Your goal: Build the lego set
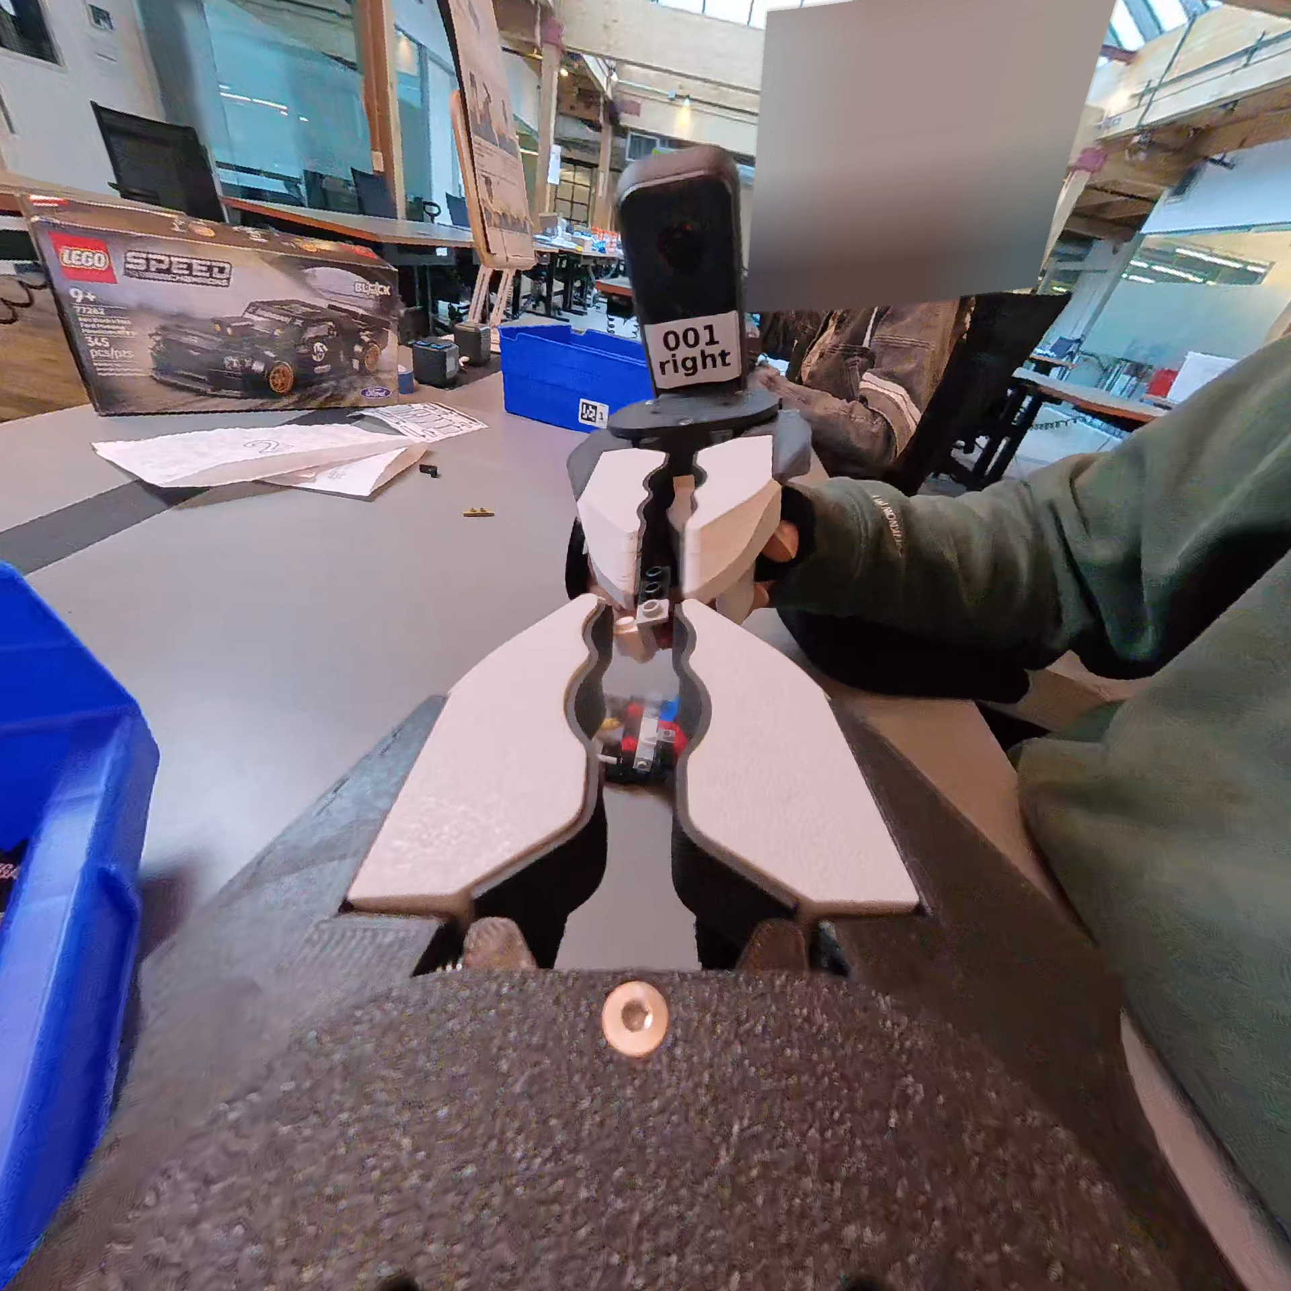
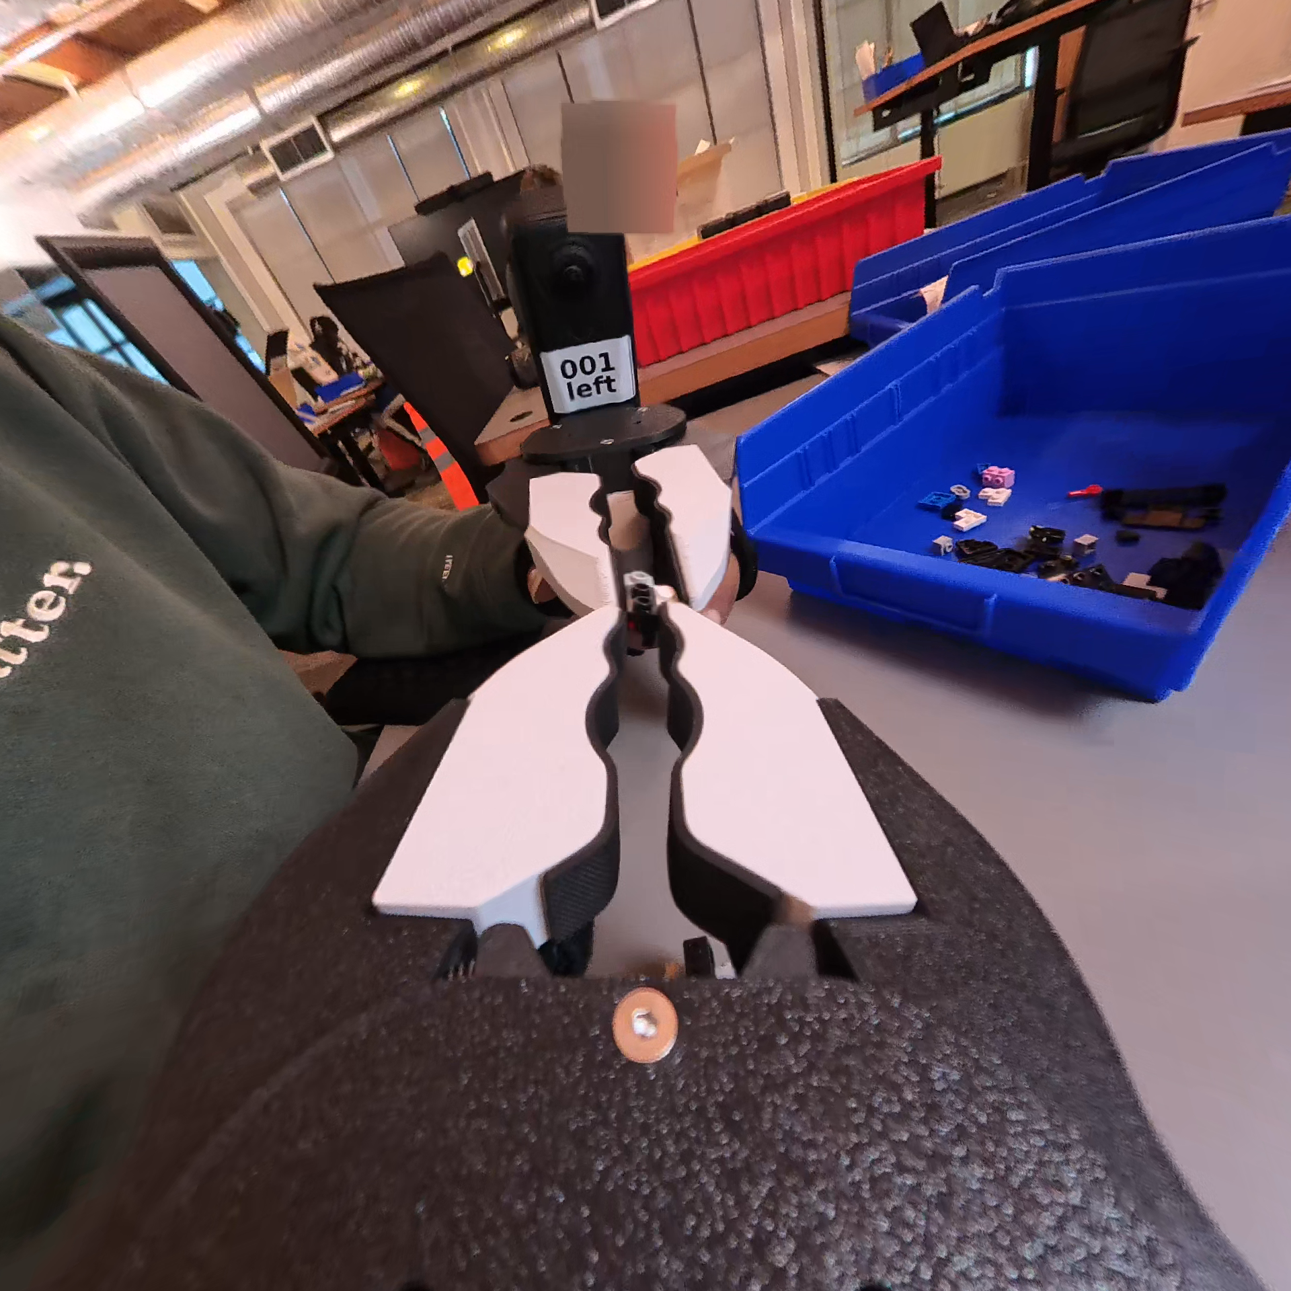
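Together, our left gripper (image 1: 639, 615) clenches a small brick build (image 1: 643, 733) and our right gripper (image 2: 639, 615) pinches a black piece (image 2: 641, 594), tip to tip above the table (image 1: 279, 629). We judge a skewed push could pop either loose.

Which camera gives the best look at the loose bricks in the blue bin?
The right wrist view: the blue bin lies open to it, loose bricks scattered on its floor. The left wrist view shows only a blue bin's outer wall at its left edge, contents almost hidden.
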Tool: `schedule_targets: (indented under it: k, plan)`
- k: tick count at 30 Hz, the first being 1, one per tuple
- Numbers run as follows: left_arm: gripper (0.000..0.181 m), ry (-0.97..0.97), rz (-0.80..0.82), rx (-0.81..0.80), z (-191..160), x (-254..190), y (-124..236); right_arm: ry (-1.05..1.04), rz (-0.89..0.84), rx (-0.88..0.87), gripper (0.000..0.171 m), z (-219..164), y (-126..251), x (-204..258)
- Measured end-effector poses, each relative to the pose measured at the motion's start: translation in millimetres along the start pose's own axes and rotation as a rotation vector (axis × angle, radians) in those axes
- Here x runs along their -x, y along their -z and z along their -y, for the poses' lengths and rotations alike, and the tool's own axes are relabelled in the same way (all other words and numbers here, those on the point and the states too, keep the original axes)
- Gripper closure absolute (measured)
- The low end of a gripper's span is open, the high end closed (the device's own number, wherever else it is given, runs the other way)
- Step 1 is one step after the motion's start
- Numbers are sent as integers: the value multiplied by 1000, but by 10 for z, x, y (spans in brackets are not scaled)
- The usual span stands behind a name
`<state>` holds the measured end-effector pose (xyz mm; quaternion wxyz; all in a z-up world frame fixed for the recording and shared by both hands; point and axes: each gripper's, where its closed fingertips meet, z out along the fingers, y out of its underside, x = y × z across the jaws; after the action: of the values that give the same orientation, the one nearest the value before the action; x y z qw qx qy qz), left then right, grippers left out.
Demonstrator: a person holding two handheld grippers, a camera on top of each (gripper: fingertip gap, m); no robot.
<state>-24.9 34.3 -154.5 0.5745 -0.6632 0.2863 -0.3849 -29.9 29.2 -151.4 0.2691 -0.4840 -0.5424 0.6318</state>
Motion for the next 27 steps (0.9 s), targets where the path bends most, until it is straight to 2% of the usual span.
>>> schedule_targets:
  k: [6, 10, 13, 17, 20, 24, 27]
  plan:
    - [165, -5, -24, 14, -65, -28, -42, 43, 13, -19, 165, -62, 31, 18]
    - [162, 35, -86, -21, -19, -82, 6, 208, -35, -7, 165, -65, 58, 62]
    - [161, 154, -144, -41, 3, -71, 34, 404, -103, 24, 165, -78, 69, 107]
    - [163, 417, -319, -27, -7, -166, 51, 710, -191, 107, 165, -152, 47, 171]
    - [163, 599, -349, 14, -102, -105, 29, 894, -238, 161, 165, -194, 19, 207]
    - [173, 713, -423, 34, -127, -163, 44, 1001, -272, 199, 165, -251, -16, 209]
    - [172, 730, -434, 61, -151, -177, 59, 1062, -283, 219, 165, -269, -28, 228]
